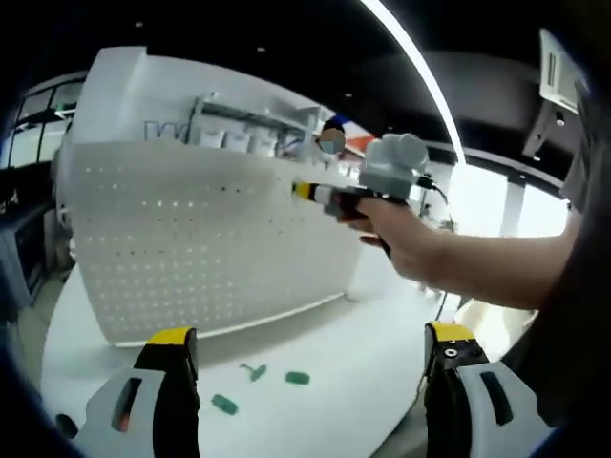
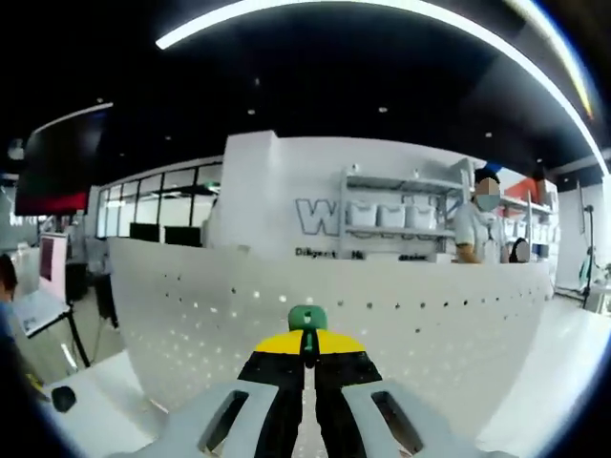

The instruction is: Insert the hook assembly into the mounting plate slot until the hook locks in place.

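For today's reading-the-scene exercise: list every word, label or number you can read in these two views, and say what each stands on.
"W": large letter on the far white wall, the rest hidden behind shelving.
Small dark line of lettering below it: too blurred to read.
Nothing else is legible.

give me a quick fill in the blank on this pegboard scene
1. The right tongs are shut on a ____ hook.
2. The left tongs are ____.
3. Loose green pieces lie on the white ____.
4. The pegboard stands ____.

Missing words: green; open; table; upright
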Demonstrator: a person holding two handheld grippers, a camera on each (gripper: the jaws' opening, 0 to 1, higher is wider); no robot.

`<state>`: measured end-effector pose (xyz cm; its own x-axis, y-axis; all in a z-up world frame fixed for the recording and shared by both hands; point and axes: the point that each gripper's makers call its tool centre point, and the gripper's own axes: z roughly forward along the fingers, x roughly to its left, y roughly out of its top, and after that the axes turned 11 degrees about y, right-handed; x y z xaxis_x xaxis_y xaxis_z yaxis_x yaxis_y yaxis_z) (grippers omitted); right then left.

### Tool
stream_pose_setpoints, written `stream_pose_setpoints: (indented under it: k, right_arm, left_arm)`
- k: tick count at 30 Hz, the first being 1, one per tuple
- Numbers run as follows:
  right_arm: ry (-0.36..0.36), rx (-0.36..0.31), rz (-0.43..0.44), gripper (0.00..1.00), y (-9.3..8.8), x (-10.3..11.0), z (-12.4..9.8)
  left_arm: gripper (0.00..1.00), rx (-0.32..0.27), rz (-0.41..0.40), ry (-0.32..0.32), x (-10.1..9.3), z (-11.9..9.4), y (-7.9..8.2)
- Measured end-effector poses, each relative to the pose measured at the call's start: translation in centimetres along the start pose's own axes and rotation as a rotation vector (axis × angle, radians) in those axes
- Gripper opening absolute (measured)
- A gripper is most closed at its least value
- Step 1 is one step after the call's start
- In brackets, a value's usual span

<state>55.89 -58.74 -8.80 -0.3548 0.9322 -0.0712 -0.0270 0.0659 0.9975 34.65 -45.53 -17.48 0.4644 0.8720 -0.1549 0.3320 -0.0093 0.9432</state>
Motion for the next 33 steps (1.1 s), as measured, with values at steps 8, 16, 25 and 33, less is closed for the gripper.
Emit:
stream_pose_setpoints:
  k: [8, 16, 25, 33]
  right_arm:
    - [-0.025, -0.032, -0.007, 0.0, 1.1, -0.2, 2.3]
    - [-0.053, -0.038, -0.005, 0.0, 0.7, -0.6, 3.1]
    - [-0.091, -0.051, 0.035, 0.0, -0.4, -1.4, 3.3]
    - [-0.099, -0.098, 0.064, 0.0, -0.7, -1.4, 3.3]
  left_arm:
    - [1.0, 0.004, -0.015, 0.003, 0.3, 0.0, 0.0]
    - [1.0, 0.016, -0.025, 0.026, 1.2, -0.2, -0.5]
    - [1.0, 0.024, -0.015, 0.046, 2.6, -0.1, -0.7]
    - [1.0, 0.012, -0.028, 0.082, 4.3, -0.4, -0.4]
